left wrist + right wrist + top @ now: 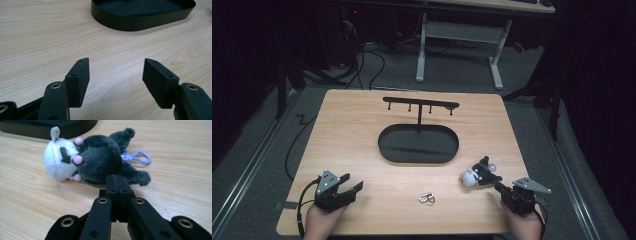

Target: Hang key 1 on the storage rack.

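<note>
A dark grey and white plush toy (pixel 477 175) lies on its side at the table's front right, with a lilac clip (pixel 137 157) behind it. My right gripper (pixel 498 186) is shut, its jaws pressed flat together, and its tips (pixel 116 177) sit just short of the plush (pixel 97 160) with nothing seen between them. My left gripper (pixel 352 182) rests at the front left, open, with bare wood between its jaws (pixel 116 67). A small metal carabiner (pixel 427 198) lies on the table between the two grippers.
A black oval tray (pixel 417 145) sits mid-table; from it rises a post with a hook bar (pixel 419 104) across the top. The tray's wall (pixel 140 20) stands ahead of the left gripper. A white desk frame (pixel 457 35) stands on the floor beyond the table.
</note>
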